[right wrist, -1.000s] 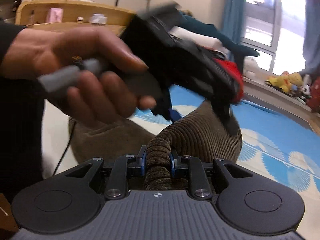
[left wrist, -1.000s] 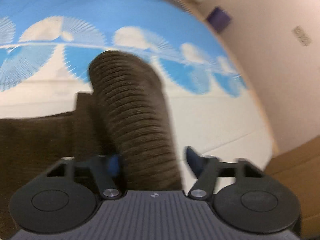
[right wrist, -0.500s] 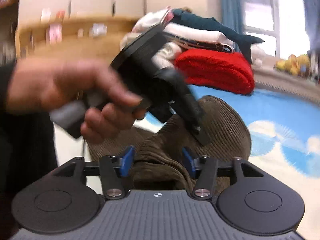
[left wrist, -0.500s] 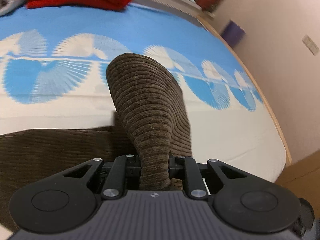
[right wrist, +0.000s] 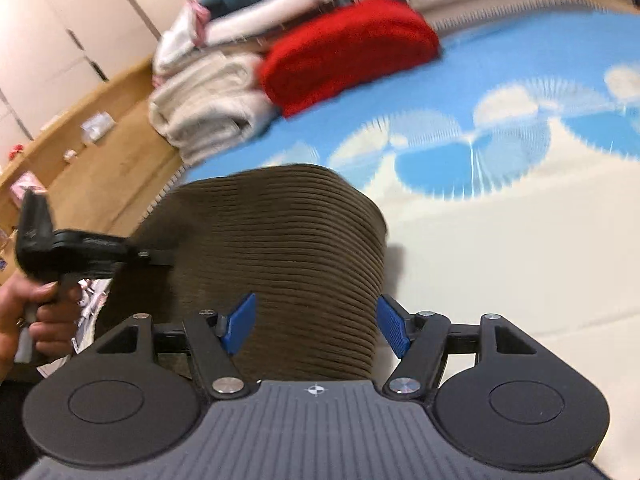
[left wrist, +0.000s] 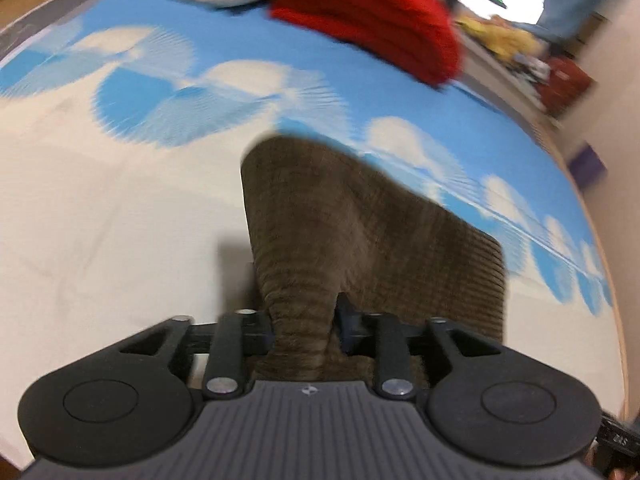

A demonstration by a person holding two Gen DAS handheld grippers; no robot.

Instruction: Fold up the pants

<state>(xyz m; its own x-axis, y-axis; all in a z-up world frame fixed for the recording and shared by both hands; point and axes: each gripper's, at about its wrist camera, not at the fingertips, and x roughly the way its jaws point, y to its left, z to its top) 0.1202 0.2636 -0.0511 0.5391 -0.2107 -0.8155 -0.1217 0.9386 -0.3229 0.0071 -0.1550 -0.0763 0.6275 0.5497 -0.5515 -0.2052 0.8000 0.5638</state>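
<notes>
Brown corduroy pants, pinched by one gripper, on a blue-and-white bedspread.

Left gripper [left wrist: 303, 330]: clamped tight on a bunched fold of the pants [left wrist: 360, 232], which rise ahead of it off the bedspread [left wrist: 100, 220]. Right gripper [right wrist: 316, 326]: blue pads [right wrist: 239, 322] spread wide, the ribbed cloth passing between them; whether either pad touches it cannot be told. Left hand [right wrist: 38, 316]: wrapped round its gripper's handle, beside the pants. Beyond: red folded cloth [right wrist: 348, 54], touching a white folded stack [right wrist: 208, 100]; wooden bed frame [right wrist: 108, 136] behind.

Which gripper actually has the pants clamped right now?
The left gripper: its fingers pinch a bunch of the brown corduroy pants. The right gripper is spread wide, blue fingers apart.
</notes>
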